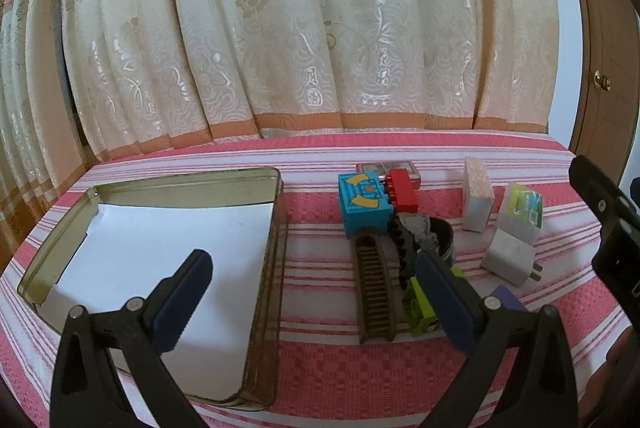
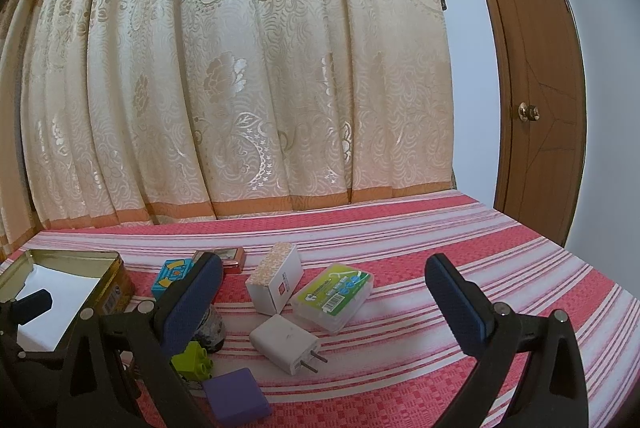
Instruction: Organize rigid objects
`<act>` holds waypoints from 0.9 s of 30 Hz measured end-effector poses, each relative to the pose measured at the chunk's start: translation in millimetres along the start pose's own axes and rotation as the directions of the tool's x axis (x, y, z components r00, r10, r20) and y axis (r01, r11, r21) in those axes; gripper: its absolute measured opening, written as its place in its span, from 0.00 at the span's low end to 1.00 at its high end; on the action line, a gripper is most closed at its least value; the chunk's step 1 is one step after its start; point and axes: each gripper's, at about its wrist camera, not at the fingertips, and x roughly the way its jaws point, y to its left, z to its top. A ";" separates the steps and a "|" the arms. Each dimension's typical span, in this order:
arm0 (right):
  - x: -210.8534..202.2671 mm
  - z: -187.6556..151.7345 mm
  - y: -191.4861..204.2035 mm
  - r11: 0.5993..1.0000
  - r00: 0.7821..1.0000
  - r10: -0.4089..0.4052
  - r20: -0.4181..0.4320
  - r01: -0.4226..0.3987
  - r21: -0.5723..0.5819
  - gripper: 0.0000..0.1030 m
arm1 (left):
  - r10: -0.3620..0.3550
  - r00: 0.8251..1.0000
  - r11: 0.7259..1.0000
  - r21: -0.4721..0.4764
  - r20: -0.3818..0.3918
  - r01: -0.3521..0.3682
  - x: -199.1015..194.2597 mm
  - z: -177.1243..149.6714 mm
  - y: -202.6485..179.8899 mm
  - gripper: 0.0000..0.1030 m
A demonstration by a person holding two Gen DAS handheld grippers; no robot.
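Left gripper [image 1: 312, 292] and right gripper [image 2: 324, 292] both spread wide, holding nothing. Risk: toys crowd right of tin [image 1: 276, 268]; a wide approach could knock the blue block [image 1: 364, 206].

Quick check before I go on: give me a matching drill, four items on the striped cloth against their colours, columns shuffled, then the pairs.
Items:
1. charger plug
2. stud brick beside the blue cube
3. metal tin
4. flat square block

Colours:
A. purple
B. gold
C. white
D. red

Pairs: 1-C, 2-D, 3-B, 4-A
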 end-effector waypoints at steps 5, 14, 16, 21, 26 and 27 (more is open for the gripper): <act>1.0 0.9 -2.7 1.000 1.000 0.002 -0.012 -0.002 0.022 0.99 | -0.004 1.000 1.000 0.000 -0.002 0.004 0.3 -1.6 0.0 1.00; 6.7 2.4 -10.6 0.999 0.998 0.005 -0.057 -0.002 0.049 0.99 | -0.005 1.000 1.000 0.003 -0.004 0.005 0.2 -2.7 -0.7 1.00; 9.5 2.5 -13.2 0.999 0.998 0.007 -0.069 -0.004 0.053 0.99 | -0.007 1.000 1.000 0.006 -0.006 0.007 0.6 -3.4 0.0 1.00; 26.2 -3.3 -34.9 0.995 0.975 0.049 -0.215 -0.029 0.092 0.96 | -0.019 0.999 0.999 0.039 -0.034 0.021 -1.4 -6.0 6.1 1.00; 39.1 -21.3 -49.4 0.985 0.903 0.150 -0.404 -0.104 0.135 0.78 | -0.004 1.000 0.994 0.109 -0.013 0.005 -8.8 -9.1 7.6 1.00; 39.6 -24.8 -48.5 0.982 0.890 0.171 -0.422 -0.121 0.144 0.78 | 0.002 1.000 0.992 0.125 -0.010 0.000 -10.3 -9.6 7.3 1.00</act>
